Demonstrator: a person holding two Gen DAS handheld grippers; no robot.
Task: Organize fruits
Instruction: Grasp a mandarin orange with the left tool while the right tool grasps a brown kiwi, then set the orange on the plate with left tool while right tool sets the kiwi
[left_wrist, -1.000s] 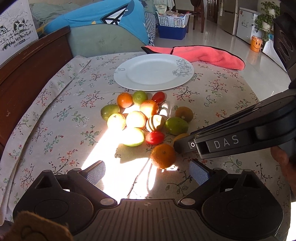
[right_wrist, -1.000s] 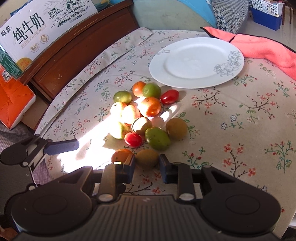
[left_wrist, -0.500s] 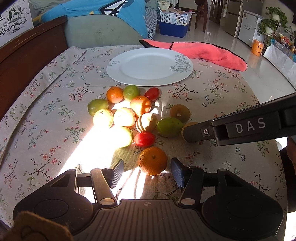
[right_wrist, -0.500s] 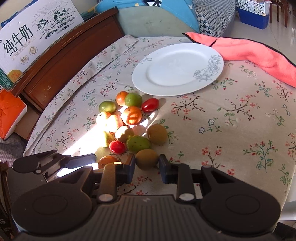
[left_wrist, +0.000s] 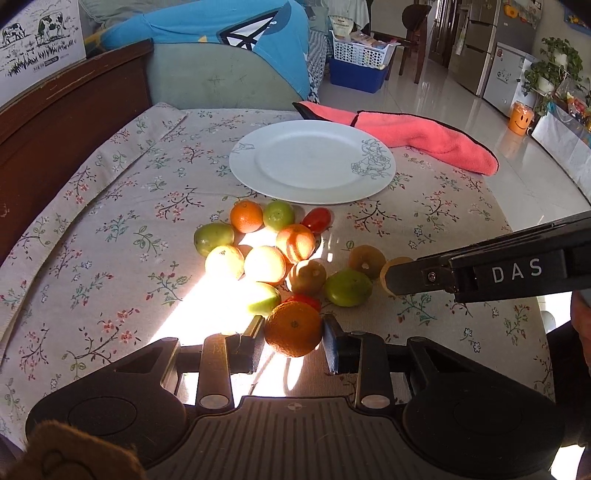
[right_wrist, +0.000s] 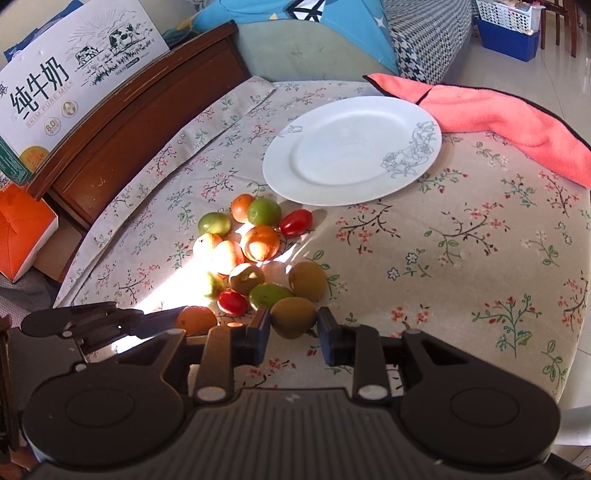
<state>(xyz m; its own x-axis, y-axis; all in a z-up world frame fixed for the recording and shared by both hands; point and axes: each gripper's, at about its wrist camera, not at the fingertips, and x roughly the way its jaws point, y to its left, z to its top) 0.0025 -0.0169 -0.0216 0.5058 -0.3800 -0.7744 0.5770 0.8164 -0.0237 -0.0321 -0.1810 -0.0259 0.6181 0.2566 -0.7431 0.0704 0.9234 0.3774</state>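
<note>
1. Hidden or cut off: in the left wrist view the right tongs (left_wrist: 391, 275) cover most of the kiwi (left_wrist: 397, 263) they grip; only its yellow-brown top edge shows. A red tomato (left_wrist: 304, 300) is half hidden behind the orange (left_wrist: 293, 328). Strong sunlight washes out the pale fruits mid-pile; their kinds are hard to tell.
2. Left tongs (left_wrist: 293, 341): jaws have just been closing; both pads now press the sides of the orange, which sits at the near edge of the fruit pile on the counter (left_wrist: 443, 221).
3. Right tongs (right_wrist: 291, 326): clenched on the kiwi (right_wrist: 293, 317), near edge of the pile, just beside a green fruit (right_wrist: 269, 295).
4. Around: a white plate (right_wrist: 351, 147) lies beyond the pile, bare, a small orange and a green fruit just at its near rim. A pink cloth (right_wrist: 498, 118) lies at the counter's far right, an edge touching the plate. A milk carton (right_wrist: 55, 92) stands on the wooden headboard at left.
5. Orientation: the orange is round, stem dimple facing the camera; the kiwi's long axis runs roughly across the jaws. The plate lies flat.
</note>
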